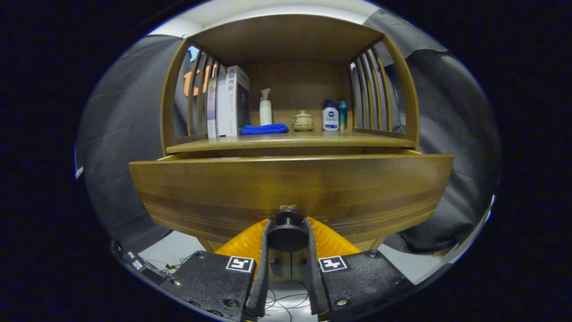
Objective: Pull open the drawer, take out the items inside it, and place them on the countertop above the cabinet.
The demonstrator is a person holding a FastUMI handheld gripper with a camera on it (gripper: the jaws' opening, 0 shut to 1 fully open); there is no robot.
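the claw (288,232) pinches the dark round knob (288,231) of the wide brown wooden drawer front (290,188), one finger on each side. the drawer stands part open, straight ahead; pulling runs back toward the camera. its inside is hidden behind the front, below the wooden countertop (290,142).

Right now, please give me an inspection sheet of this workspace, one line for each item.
Surface: countertop bare along its front edge.
Job's things: drawer pulled partly out; its inside is hidden.
Clutter: books, spray bottle, blue cloth, lidded pot, two bottles at the back of the countertop.
Gripper: gripper shut on the drawer knob, one finger on each side.
Cables: thin wires on the floor below.
Surroundings: black cloth walls.
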